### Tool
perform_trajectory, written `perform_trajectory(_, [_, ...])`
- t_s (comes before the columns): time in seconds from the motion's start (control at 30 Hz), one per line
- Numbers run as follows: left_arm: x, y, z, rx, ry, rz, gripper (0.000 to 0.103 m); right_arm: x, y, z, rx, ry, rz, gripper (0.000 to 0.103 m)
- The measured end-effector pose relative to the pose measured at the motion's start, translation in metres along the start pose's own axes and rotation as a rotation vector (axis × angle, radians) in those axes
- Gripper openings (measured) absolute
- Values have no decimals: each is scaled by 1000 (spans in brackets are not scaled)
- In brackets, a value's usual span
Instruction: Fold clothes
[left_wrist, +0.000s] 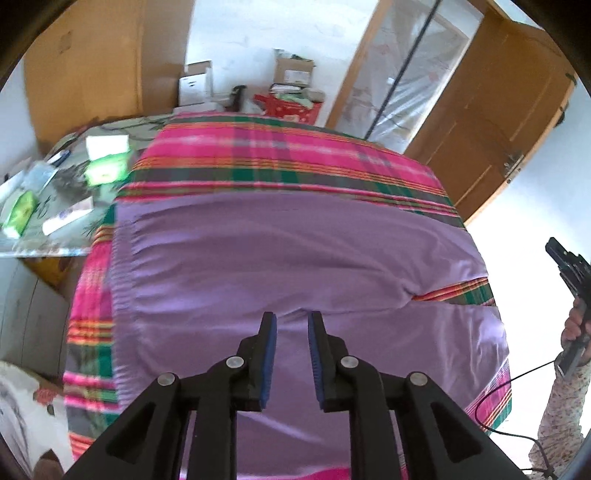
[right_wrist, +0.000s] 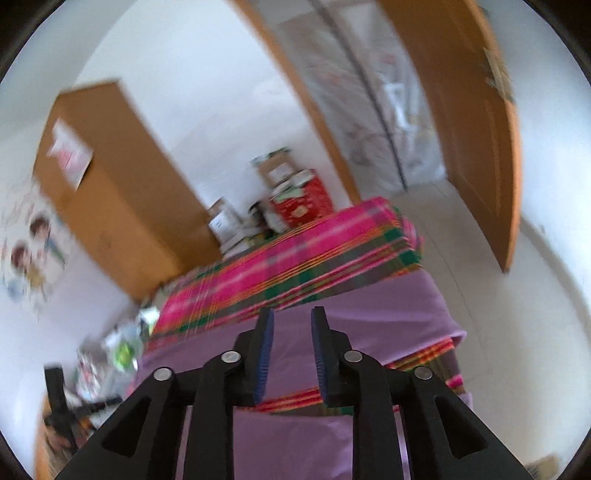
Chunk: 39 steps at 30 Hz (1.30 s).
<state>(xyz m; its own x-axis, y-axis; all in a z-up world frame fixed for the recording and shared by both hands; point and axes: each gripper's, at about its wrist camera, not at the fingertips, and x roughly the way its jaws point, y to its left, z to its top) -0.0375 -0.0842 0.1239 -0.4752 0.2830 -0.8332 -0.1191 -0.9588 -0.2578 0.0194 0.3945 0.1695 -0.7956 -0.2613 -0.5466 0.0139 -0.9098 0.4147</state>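
We are in a lived-in room of a home. A bed or table spread with a pink-and-green plaid cloth (left_wrist: 295, 155) fills the middle, beside a wooden wardrobe (left_wrist: 92, 62) and an open wooden door (left_wrist: 491, 110). Cardboard boxes (left_wrist: 293, 72) and a red gift box (left_wrist: 291, 109) are stacked against the white wall. A cluttered side table (left_wrist: 55, 192) holds small packets, and cartoon children's stickers (right_wrist: 33, 243) decorate another wall.

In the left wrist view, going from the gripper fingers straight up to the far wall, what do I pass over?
Left gripper → purple garment → pink plaid cloth → red bag → cardboard box → white wall.
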Motion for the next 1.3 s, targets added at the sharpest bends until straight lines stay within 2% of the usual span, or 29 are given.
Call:
perform_trajectory(0.1, [3,21,-13,-46,17,13,18,12,32,-22,-109,47,34,27])
perform_trajectory(0.43, [32,77,-51,-163,97,50,18,115,95,-119,-254,329,162,27])
perform_trajectory(0.53, [39,86,-56,-169,109,79,18,134,109,-141,-310,367,149,27])
perform_trajectory(0.77, [52,105,-67,-190,165,52,18,161,131,-179,-432,455,146,28])
perform_trajectory(0.87, [49,113,-71,-203,159,26,18,163,141,-191,-516,487,141,28])
perform_trajectory(0.97, [48,119,-68,-204,161,43,18,163,145,-194,-550,506,156,28])
perform_trajectory(1.17, [40,128,-49,-202,128,84,18,167,152,-170,-546,454,172,29])
perform_trajectory(1.3, [33,130,-25,-177,86,119,18,178,160,-154,-558,430,181,30])
